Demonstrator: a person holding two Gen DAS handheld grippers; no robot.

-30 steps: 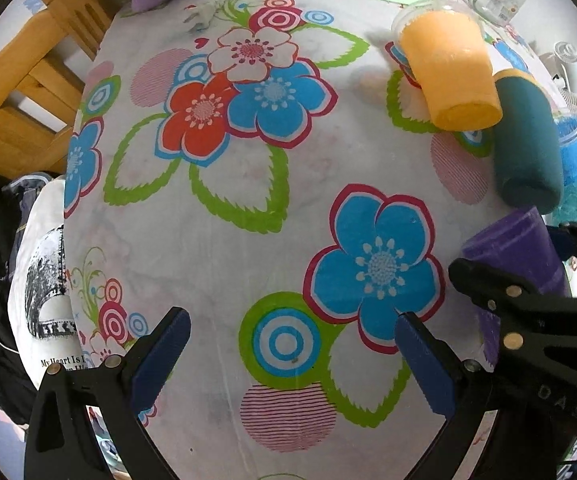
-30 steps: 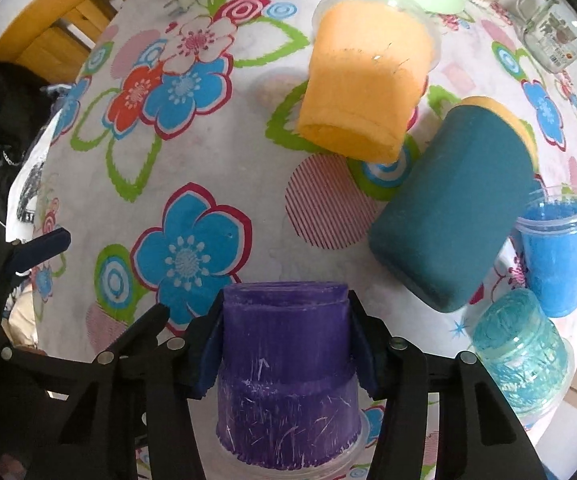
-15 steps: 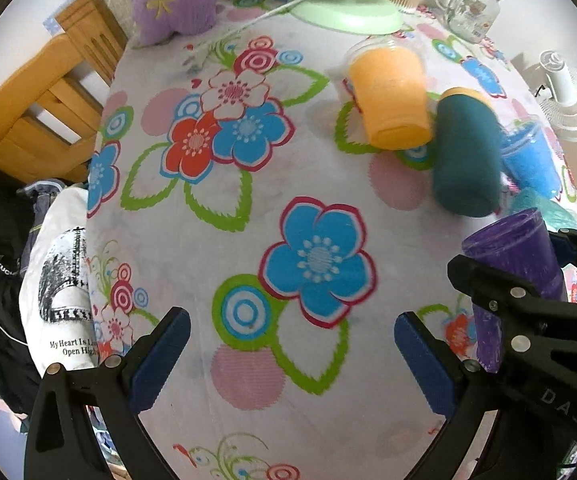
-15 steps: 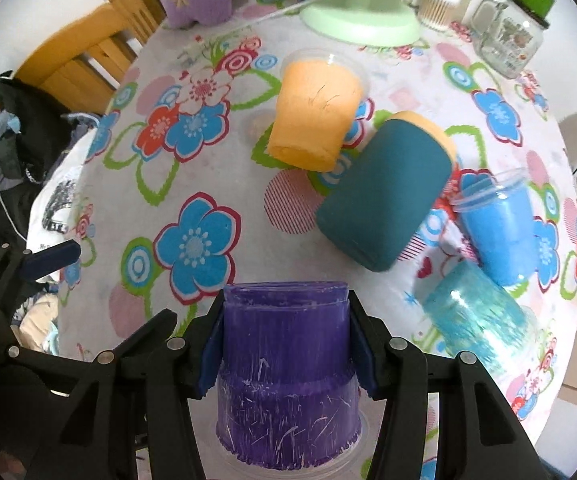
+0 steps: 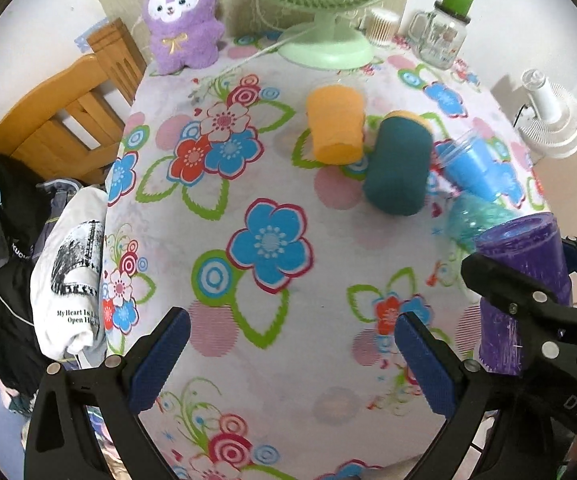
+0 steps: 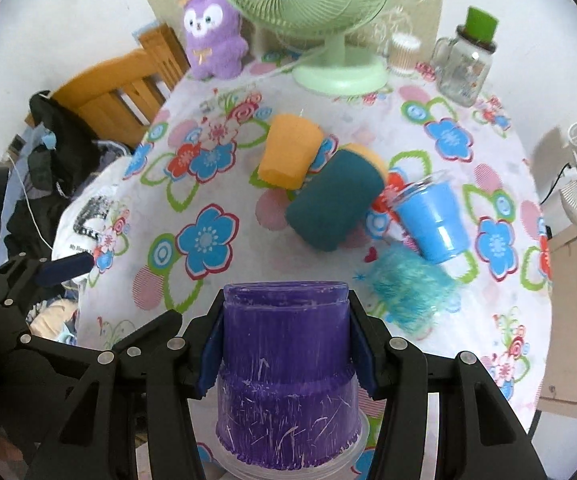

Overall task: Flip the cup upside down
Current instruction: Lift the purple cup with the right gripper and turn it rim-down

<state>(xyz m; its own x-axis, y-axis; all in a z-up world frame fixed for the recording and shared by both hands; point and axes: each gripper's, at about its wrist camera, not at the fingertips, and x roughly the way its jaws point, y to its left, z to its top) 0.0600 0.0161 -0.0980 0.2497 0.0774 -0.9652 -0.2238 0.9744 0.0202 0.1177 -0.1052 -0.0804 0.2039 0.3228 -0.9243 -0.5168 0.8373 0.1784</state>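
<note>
I am holding the purple cup (image 6: 286,364) in the right gripper (image 6: 286,344), whose blue pads (image 6: 211,350) are pressing on its two sides just below the closed base; the base is pointing away from the lens and the clear rim is sitting nearest the camera at 6 o'clock of the right wrist view. In the left wrist view the same cup is showing at 3 o'clock, raised clear of the floral tablecloth (image 5: 288,184). I am judging the step in hand as the carry after the grasp, with the flip itself not yet finished; the next move is calling for a wrist roll until the rim faces down, then a descent onto bare cloth at 9 o'clock of the cups. The left gripper (image 5: 288,360) is hanging open, clasping nothing. Beyond, the orange cup (image 6: 290,156), the teal cup (image 6: 332,204), the blue cup (image 6: 434,220) and a blurred turquoise cup (image 6: 408,288) are lying close together towards 1 o'clock. I am not seeing the purple cup's mouth or contents, its rim is cut off at the frame edge, and I cannot tell its true tilt against the table.
</note>
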